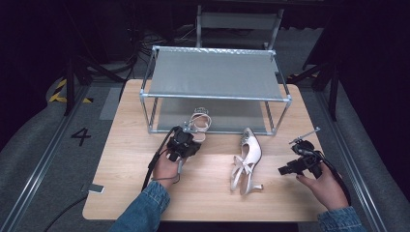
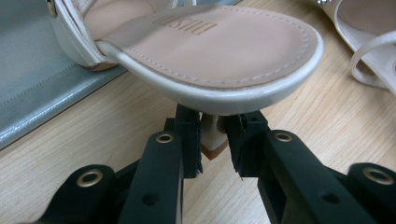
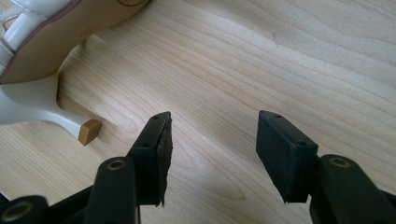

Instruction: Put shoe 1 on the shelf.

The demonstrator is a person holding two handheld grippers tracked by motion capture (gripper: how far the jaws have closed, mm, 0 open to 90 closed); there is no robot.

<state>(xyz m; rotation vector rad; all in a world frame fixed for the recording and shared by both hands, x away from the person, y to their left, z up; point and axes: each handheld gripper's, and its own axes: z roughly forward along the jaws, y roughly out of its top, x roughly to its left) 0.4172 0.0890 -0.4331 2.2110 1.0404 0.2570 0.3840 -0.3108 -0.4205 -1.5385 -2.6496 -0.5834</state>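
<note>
A white high-heeled sandal (image 1: 200,121) stands at the front of a metal shoe rack (image 1: 215,97), with its toe toward the rack's lower shelf (image 2: 28,93). My left gripper (image 1: 186,137) reaches it from behind. In the left gripper view the jaws of my left gripper (image 2: 215,144) hold the thin heel (image 2: 213,140) under the insole (image 2: 210,46), with the pads against its sides. A second white sandal (image 1: 246,162) lies on its side in the middle of the table. My right gripper (image 1: 285,169) stands open to the right of it. Its jaws (image 3: 212,149) hover over bare wood beside that sandal's heel tip (image 3: 88,130).
The two-tier rack has grey fabric shelves and takes up the far half of the wooden table (image 1: 145,183). A small phone-like device (image 1: 95,188) lies at the table's front left corner. Cables trail from both grippers. Dark floor, rails and stands surround the table.
</note>
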